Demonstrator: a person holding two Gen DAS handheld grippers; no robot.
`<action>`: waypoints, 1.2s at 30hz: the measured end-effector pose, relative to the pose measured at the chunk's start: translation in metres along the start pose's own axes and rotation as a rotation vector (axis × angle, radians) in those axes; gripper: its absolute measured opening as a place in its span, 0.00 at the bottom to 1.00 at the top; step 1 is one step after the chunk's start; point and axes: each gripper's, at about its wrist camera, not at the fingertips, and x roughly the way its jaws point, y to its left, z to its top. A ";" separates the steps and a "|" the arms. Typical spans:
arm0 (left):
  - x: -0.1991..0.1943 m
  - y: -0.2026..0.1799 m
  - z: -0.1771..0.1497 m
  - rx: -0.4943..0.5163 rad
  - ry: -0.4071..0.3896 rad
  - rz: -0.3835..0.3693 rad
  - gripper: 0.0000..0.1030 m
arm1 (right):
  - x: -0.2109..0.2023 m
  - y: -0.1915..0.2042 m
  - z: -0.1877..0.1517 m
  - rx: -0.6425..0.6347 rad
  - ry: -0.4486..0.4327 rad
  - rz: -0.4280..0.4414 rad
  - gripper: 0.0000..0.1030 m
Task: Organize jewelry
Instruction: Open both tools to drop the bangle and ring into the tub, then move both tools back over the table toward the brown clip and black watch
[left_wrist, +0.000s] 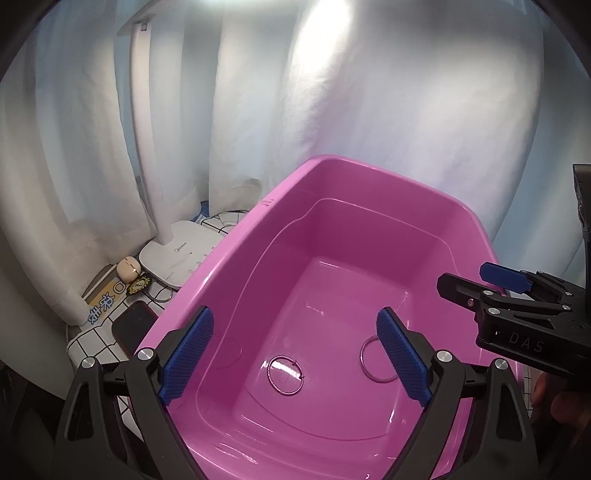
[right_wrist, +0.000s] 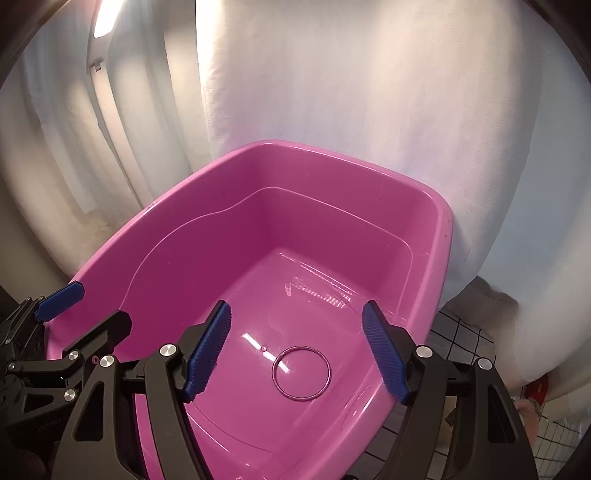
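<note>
Both the left gripper (left_wrist: 295, 354) and right gripper (right_wrist: 295, 350) hang wide open and empty above the glossy pink plastic tub (left_wrist: 369, 173), where 2 thin metal hoops (left_wrist: 285, 376) lying flat may skid from closing fingers.

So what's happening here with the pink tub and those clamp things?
A person is holding two hand-held grippers over a pink tub while sorting jewelry. Two thin ring-shaped bangles already lie flat on the tub's floor: one ahead of the left gripper, the other between the fingers of the right gripper. Both grippers are open and empty, neither touching a bangle. A desk lamp and a phone sit beside the tub.
</note>
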 end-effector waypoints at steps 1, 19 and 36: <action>0.000 0.001 0.000 -0.001 0.000 0.000 0.86 | -0.001 0.000 0.000 0.000 -0.002 0.000 0.68; -0.032 -0.021 -0.008 -0.009 -0.029 -0.004 0.86 | -0.052 -0.011 -0.022 0.027 -0.068 -0.019 0.68; -0.070 -0.110 -0.034 0.094 -0.039 -0.122 0.86 | -0.122 -0.075 -0.088 0.145 -0.100 -0.087 0.68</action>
